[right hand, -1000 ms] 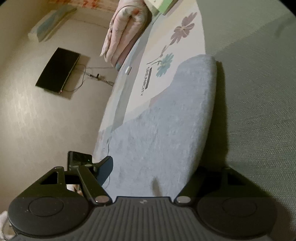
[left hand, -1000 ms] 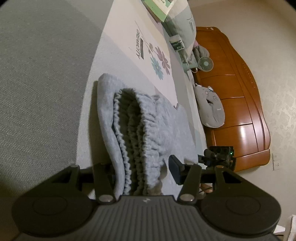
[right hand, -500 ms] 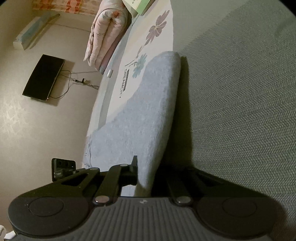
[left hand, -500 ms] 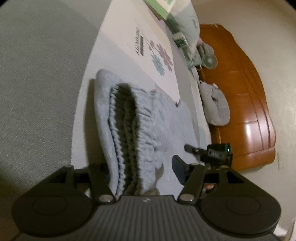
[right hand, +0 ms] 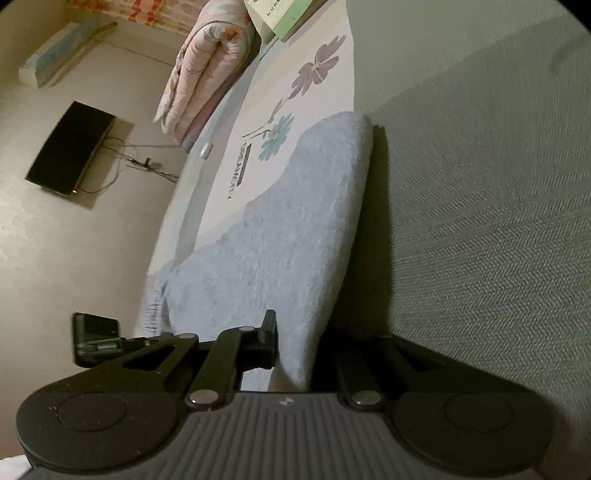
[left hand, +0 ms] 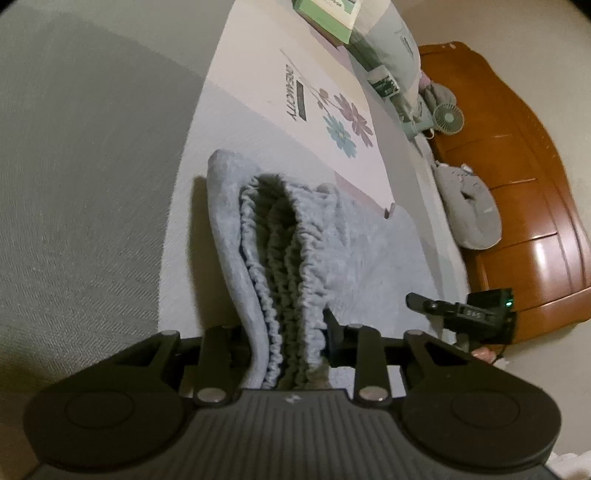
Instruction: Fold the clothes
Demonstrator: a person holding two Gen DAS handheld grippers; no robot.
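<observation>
Left claw (left hand: 286, 343) closing, right claw (right hand: 295, 350) clamped — both angled down

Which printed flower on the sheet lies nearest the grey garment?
The teal flower, the lowest bloom; the purple flowers sit beyond it, farther from the grey garment.

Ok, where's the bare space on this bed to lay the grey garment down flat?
Free: the plain sheet left of the grey garment, and the flower-print stretch beyond it. Crowded: the far end, with the green book, pillow and small fan.
</observation>
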